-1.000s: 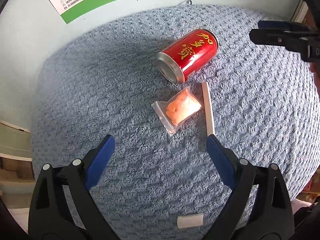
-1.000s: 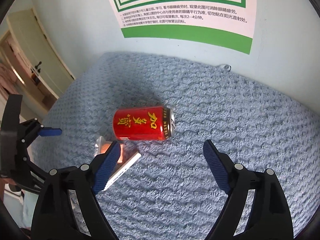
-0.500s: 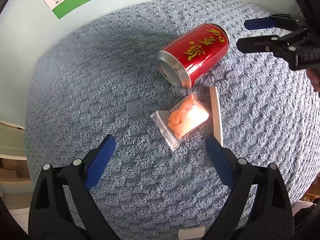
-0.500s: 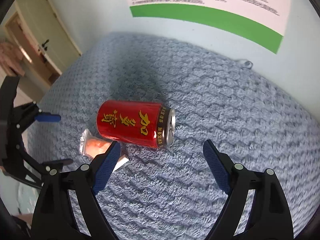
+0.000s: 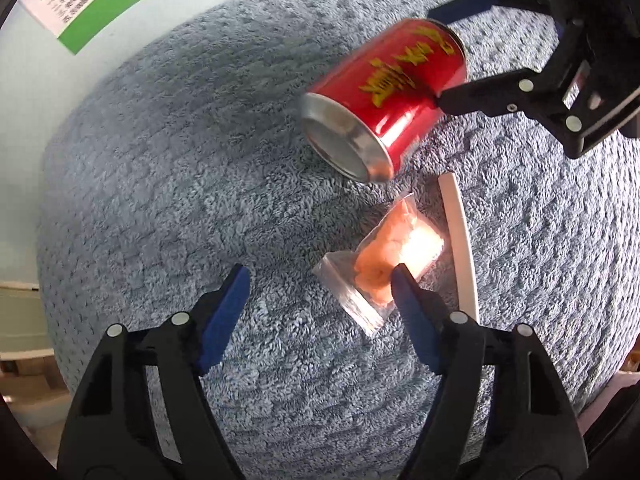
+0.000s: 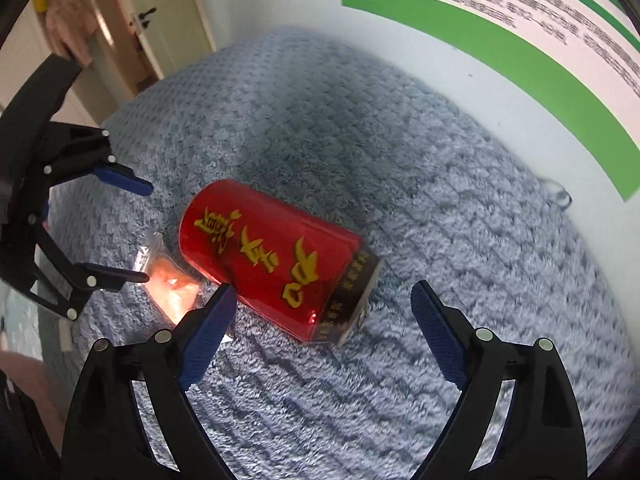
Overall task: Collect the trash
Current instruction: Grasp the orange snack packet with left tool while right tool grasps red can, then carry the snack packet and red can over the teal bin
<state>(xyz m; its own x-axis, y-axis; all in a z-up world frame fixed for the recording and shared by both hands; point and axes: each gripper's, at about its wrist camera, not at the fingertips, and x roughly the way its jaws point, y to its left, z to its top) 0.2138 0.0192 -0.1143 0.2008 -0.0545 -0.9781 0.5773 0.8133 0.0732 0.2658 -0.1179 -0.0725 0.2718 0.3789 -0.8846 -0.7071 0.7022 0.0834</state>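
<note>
In the left wrist view, the left gripper (image 5: 320, 280) is seen at 6 o'clock with its jaws spread apart, and nothing is held between them. The right fingertip (image 5: 402, 280) is placed over the near edge of a clear packet (image 5: 384, 258) with orange content; whether it is touched cannot be told. A white strip (image 5: 460, 240) is laid just beside the packet, at 3 o'clock from it. Farther, at 1 o'clock, a red can (image 5: 384, 96) is laid on its side on the grey-blue towel (image 5: 180, 160), with one metal end turned to the camera. The right gripper (image 5: 436, 56) is seen at 2 o'clock, released, one finger on each side of the far part of the can.

In the right wrist view, the right gripper (image 6: 324, 304) is open, and the can (image 6: 276, 256) is found between and just past its fingertips. The packet (image 6: 170, 280) is seen at 9 o'clock from the can, next to the left gripper (image 6: 146, 234). A green and white poster (image 6: 500, 20) is fixed on the wall behind.
</note>
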